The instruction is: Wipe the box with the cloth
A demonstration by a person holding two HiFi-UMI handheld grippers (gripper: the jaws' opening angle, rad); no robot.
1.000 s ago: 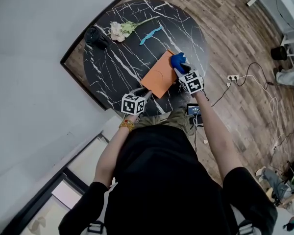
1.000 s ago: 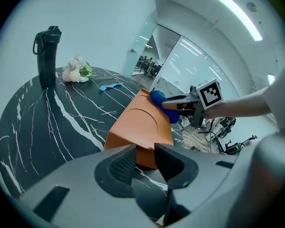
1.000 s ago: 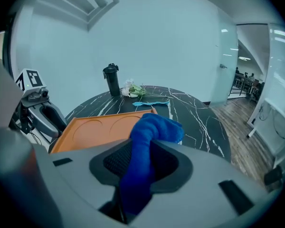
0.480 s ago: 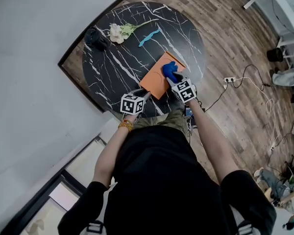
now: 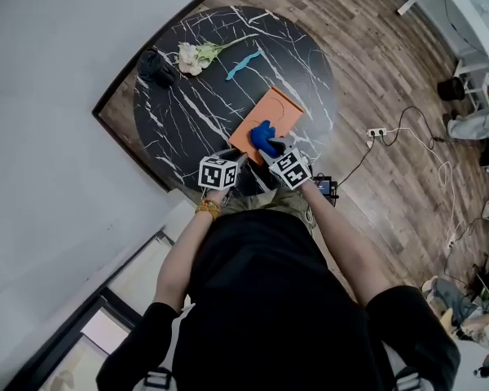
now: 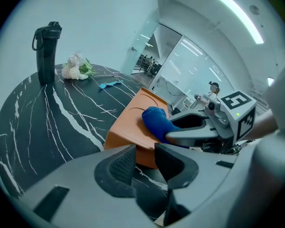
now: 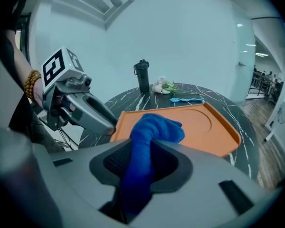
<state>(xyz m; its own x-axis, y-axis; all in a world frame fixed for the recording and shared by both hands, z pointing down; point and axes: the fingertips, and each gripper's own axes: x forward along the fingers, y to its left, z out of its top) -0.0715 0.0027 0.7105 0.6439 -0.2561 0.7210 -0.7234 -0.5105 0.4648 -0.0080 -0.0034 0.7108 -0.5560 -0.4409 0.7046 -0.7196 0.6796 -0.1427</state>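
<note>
Cloth [image 7: 154,127] (blue) pinched in right claw [image 7: 143,148] — resting on orange box [image 7: 204,127].

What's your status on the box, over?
Right tongs shut on blue cloth, cloth on orange box. Left tongs open, tips at box's near edge. Nothing in the way.

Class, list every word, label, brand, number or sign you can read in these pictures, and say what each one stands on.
No readable text in any view.
Marker cubes: black-and-white square patterns only, not letters or numbers.
Box: plain orange, no print.
Cloth: plain blue, no tag in sight.
Bottle: dark, no label that can be made out.
</note>
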